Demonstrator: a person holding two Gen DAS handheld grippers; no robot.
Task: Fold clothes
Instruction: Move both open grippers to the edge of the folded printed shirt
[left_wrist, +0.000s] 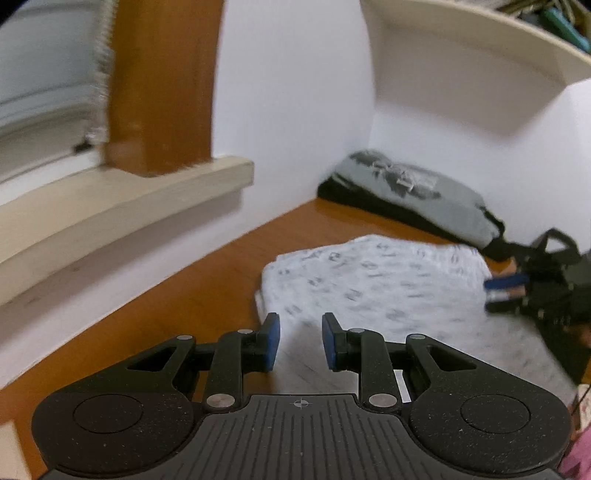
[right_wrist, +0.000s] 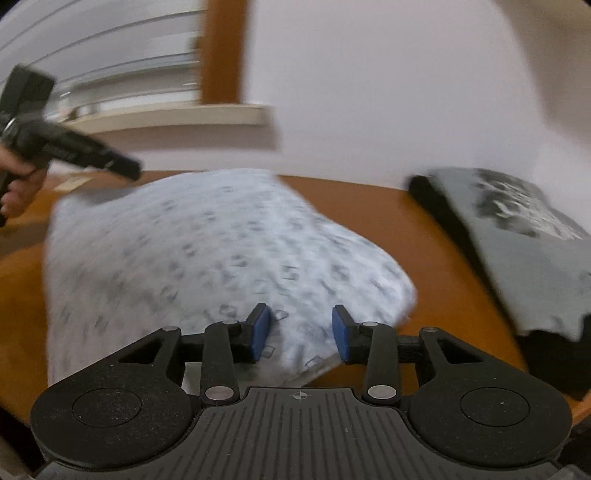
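Note:
A folded white garment with a grey print lies on the wooden table. My left gripper hovers over its near left corner, open, with nothing between the blue pads. My right gripper is over the garment's near right corner; its jaws are opening and no cloth is pinched between them. In the left wrist view the right gripper shows at the garment's far right edge. In the right wrist view the left gripper, held by a hand, sits above the garment's far left corner.
A stack of folded clothes, a grey printed shirt on black ones, lies by the white wall at the back right. A window sill runs along the left. A shelf hangs above the stack.

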